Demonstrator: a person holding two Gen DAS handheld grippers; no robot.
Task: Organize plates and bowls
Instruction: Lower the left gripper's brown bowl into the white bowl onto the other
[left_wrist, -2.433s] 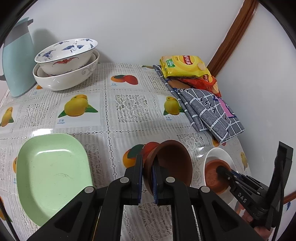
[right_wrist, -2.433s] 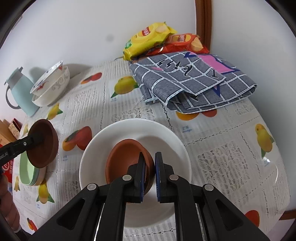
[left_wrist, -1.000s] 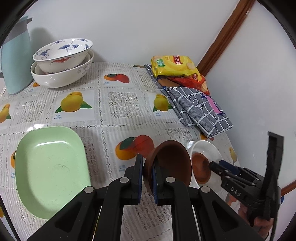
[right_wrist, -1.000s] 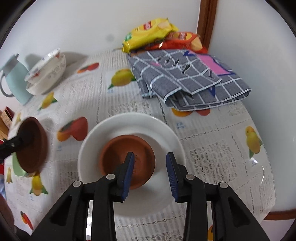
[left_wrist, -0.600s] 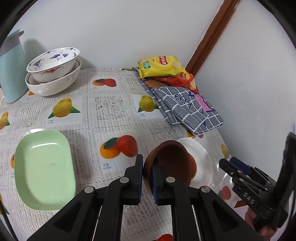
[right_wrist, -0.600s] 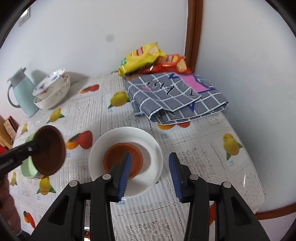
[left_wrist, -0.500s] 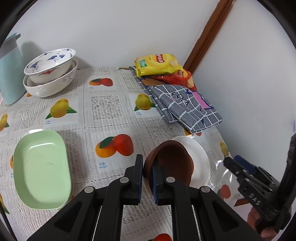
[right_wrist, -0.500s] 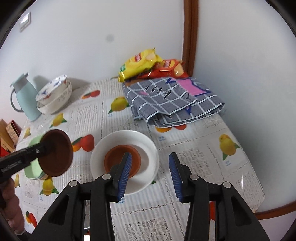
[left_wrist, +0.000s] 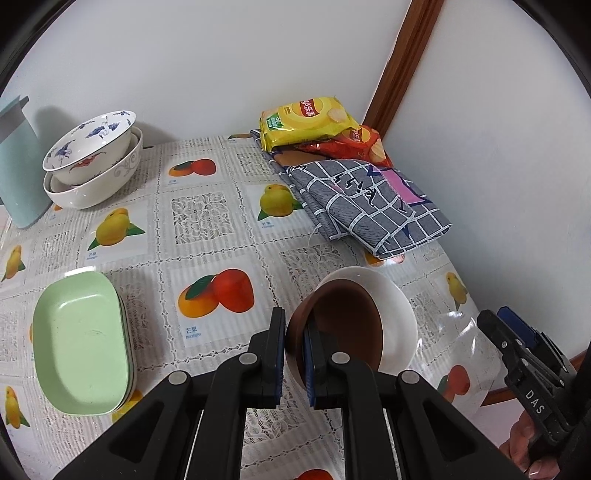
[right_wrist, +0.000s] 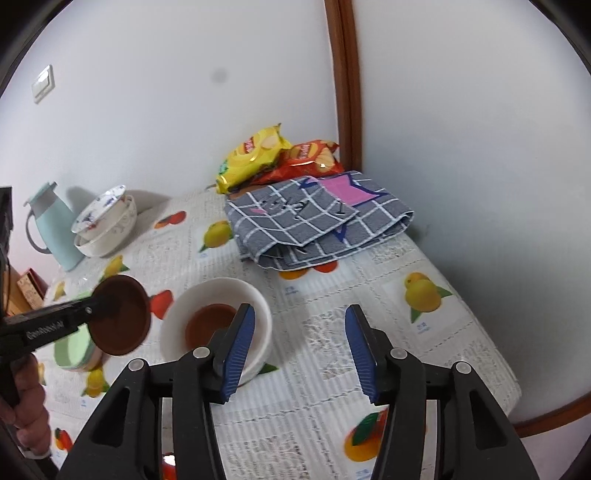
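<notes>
The left gripper (left_wrist: 294, 347) pinched a brown saucer (left_wrist: 336, 325) by its rim, tilted above the white bowl (right_wrist: 216, 325) — likely to stack it on the brown dish (right_wrist: 208, 325) inside. The right gripper (right_wrist: 299, 343) hung wide open, empty, nearer.

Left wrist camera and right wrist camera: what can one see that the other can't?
Only the left wrist view shows the inside of the green tray.

Only the right wrist view shows the second brown dish lying in the white bowl, the light switch and the jug's handle.

Both show the brown dish pinched by the left gripper, the open right gripper, the stacked bowls, chip bags and checked cloth.
</notes>
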